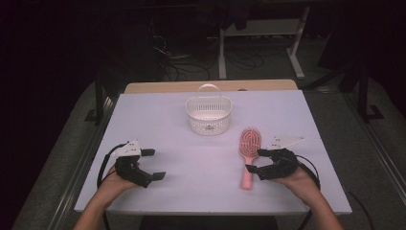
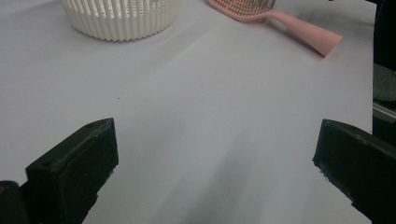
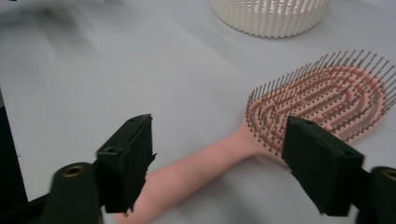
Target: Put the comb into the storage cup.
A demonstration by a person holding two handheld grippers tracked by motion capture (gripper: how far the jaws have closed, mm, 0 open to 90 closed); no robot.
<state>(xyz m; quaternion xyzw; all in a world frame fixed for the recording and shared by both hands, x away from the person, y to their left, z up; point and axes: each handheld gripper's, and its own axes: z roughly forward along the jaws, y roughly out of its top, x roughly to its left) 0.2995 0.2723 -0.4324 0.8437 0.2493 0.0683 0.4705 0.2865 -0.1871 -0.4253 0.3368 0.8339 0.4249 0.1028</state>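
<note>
Right hand-held gripper (image 3: 217,163) — unclenched, straddling pink hairbrush (image 3: 299,116) handle, set to grasp | left hand-held gripper (image 1: 153,164) released, idle | basket (image 1: 208,114) waits beyond.

Nothing here can be read. The basket (image 1: 208,115) at twelve o'clock on the worktop (image 1: 158,124) bears no label, though a small dark mark low on its front wall is too tiny to make out. The brush (image 1: 249,148) at about four o'clock from it carries no brand or number.
</note>
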